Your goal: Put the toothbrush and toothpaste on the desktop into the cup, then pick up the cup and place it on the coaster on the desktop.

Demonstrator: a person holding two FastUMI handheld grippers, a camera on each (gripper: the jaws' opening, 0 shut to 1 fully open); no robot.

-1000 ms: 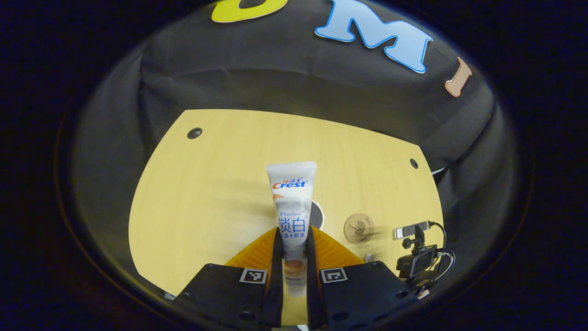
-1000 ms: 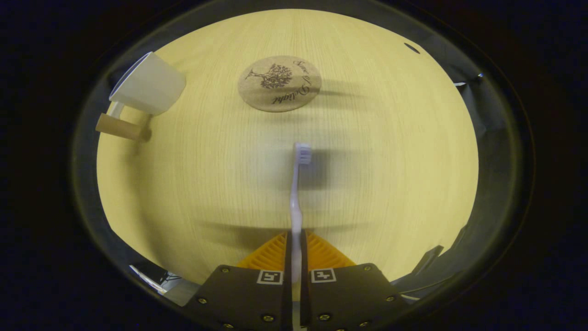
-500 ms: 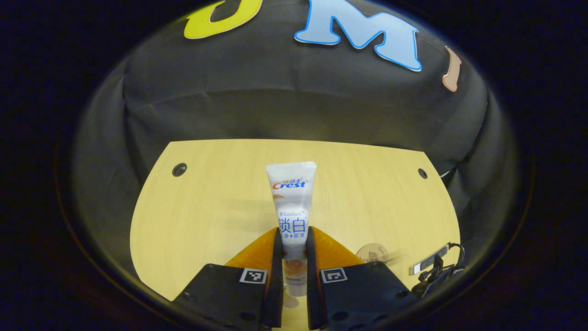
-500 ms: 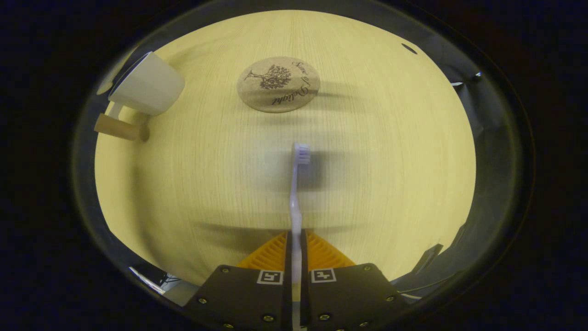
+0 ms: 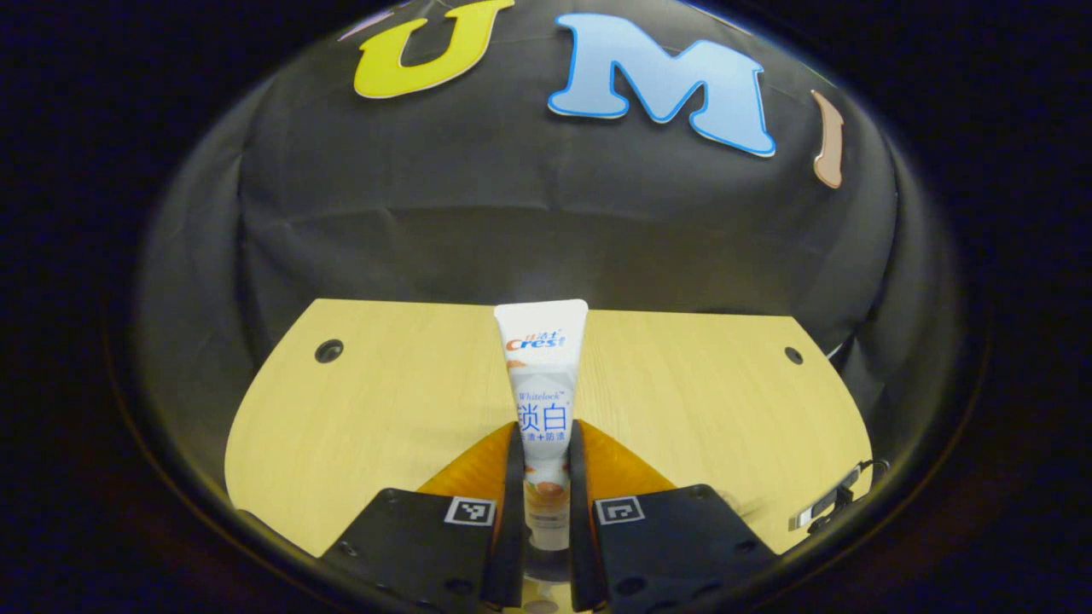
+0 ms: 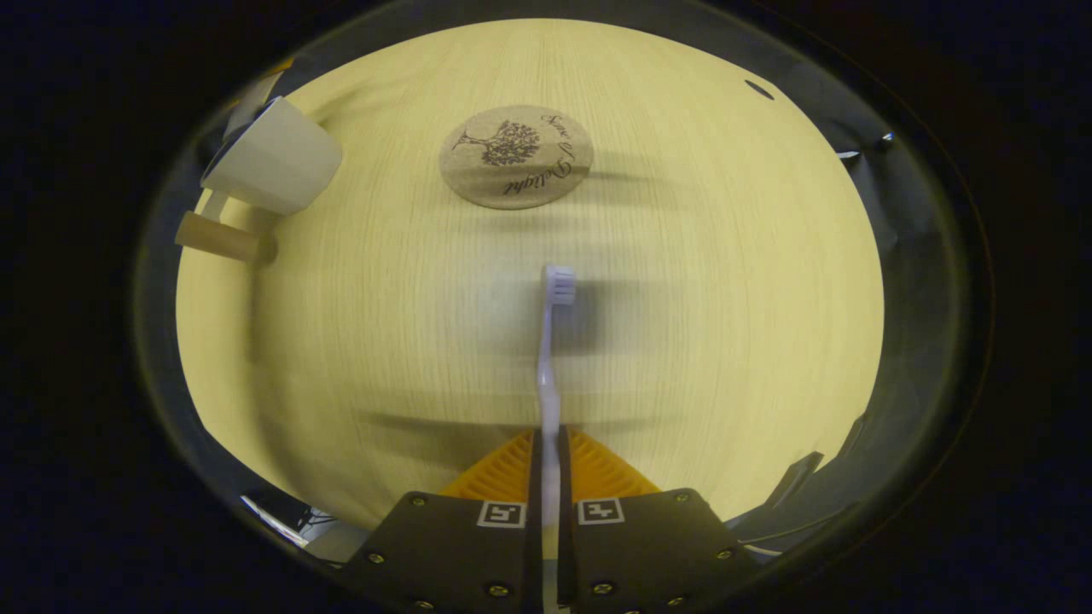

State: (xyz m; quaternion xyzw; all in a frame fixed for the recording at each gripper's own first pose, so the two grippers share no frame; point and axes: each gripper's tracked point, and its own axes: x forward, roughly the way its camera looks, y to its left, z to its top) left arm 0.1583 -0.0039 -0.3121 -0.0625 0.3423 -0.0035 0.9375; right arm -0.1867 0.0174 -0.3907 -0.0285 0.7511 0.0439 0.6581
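The left gripper (image 5: 540, 477) has tilted up, clamped low on the soft tube (image 5: 541, 375); the right gripper (image 6: 548, 477) pinches the light, stiff brush (image 6: 550, 358) by its handle.

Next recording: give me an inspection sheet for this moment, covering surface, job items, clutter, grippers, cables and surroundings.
Surface: light wood desktop with small dark holes near its far corners.
Job's things: toothpaste clamped in the left hand-held gripper; toothbrush clamped in the right hand-held gripper, bristles forward; white cup with a wooden handle standing on the desktop, apart from the coaster, which is bare.
Clutter: nothing seen.
Grippers: both shut on their items, above the desktop.
Cables: one cable at a small device by the desktop's edge.
Surroundings: black cloth wall.
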